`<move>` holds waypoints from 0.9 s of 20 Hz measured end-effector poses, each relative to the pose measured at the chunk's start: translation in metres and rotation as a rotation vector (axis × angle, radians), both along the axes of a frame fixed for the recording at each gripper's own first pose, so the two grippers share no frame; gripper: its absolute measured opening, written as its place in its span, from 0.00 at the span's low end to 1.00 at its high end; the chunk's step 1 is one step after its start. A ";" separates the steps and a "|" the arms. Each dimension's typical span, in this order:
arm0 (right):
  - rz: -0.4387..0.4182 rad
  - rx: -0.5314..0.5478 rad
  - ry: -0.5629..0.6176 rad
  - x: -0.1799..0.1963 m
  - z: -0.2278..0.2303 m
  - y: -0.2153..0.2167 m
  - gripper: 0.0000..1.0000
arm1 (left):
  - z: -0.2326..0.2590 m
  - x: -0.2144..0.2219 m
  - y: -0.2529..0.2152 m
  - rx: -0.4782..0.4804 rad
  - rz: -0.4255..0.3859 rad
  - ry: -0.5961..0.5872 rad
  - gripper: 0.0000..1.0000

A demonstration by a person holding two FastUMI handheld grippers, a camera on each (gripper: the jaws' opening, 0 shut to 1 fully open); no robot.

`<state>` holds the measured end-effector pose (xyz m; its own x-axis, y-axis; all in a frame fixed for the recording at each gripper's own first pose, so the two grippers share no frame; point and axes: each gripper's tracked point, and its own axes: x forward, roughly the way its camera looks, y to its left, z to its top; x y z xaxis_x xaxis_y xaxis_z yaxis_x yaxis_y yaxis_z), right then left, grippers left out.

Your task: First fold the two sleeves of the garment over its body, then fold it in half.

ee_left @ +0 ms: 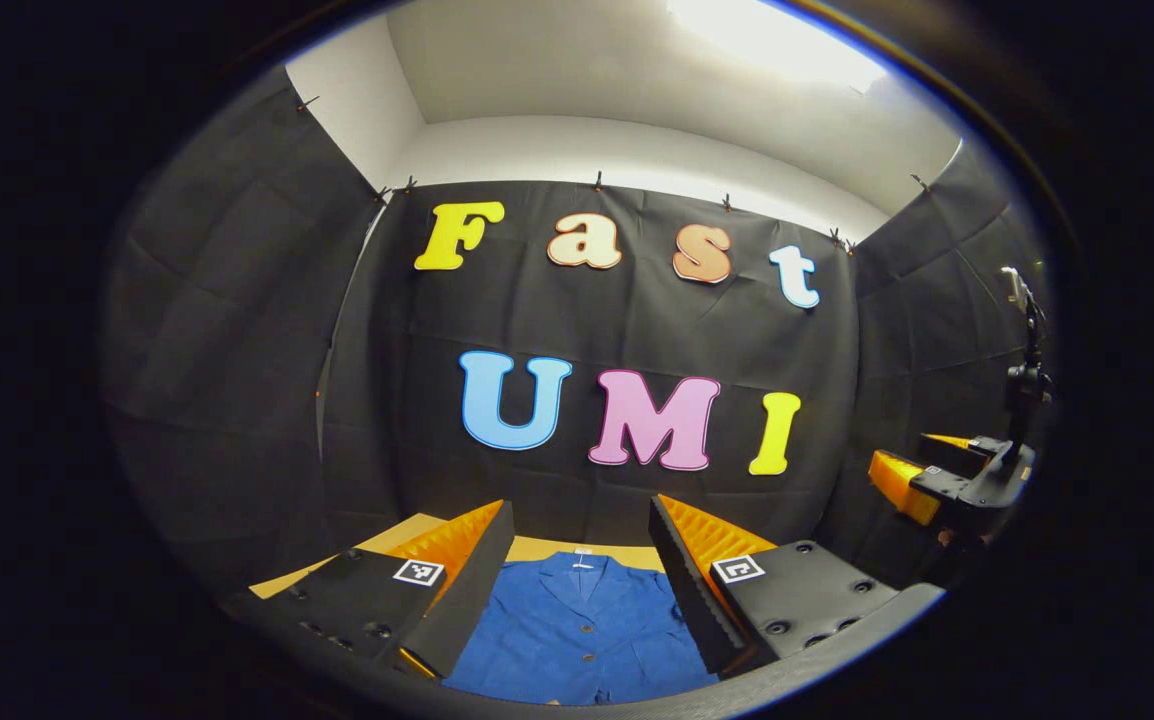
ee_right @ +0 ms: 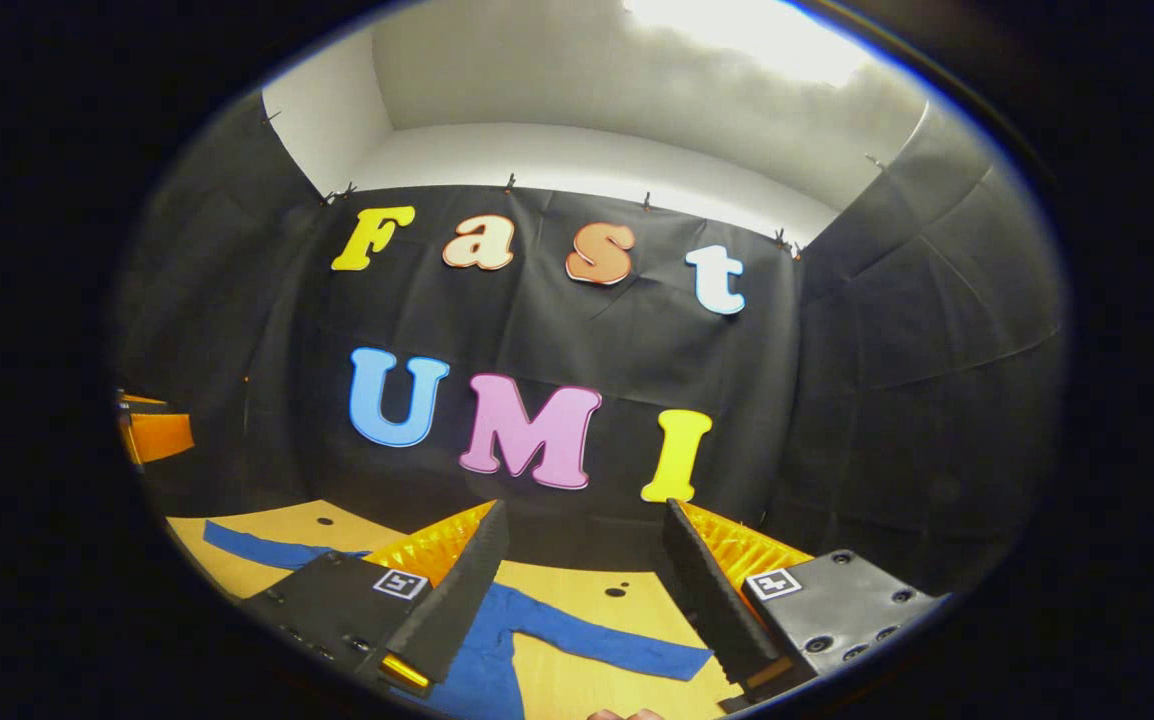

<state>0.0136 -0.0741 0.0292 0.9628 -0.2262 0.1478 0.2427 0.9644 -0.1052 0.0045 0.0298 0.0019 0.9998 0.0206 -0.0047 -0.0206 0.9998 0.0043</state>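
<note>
A blue buttoned jacket (ee_left: pixel 577 630) lies flat on the light wooden table (ee_left: pixel 407 532), collar toward the back wall. My left gripper (ee_left: pixel 577 570) is open above its chest, fingers spread to either side with nothing between them. In the right gripper view one blue sleeve (ee_right: pixel 597 635) stretches out flat to the right across the table (ee_right: pixel 277 525), and another blue strip of the jacket (ee_right: pixel 267 550) runs off to the left. My right gripper (ee_right: pixel 582 590) hangs open above the sleeve and grips nothing. The right gripper (ee_left: pixel 947 480) also appears at the far right of the left gripper view.
Black cloth walls close the booth on three sides behind the table. A dark stand with a small device (ee_left: pixel 1022 340) rises at the right. Small dark holes (ee_right: pixel 617 590) dot the tabletop. The other gripper's edge (ee_right: pixel 152 435) appears at the far left.
</note>
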 end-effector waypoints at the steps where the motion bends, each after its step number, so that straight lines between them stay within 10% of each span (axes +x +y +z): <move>1: -0.011 -0.011 0.000 0.002 -0.001 -0.004 0.92 | 0.000 0.001 0.000 -0.006 -0.002 0.001 0.80; 18: -0.187 0.102 0.258 0.066 -0.122 -0.129 0.99 | 0.001 0.108 -0.046 -0.011 -0.079 0.017 0.80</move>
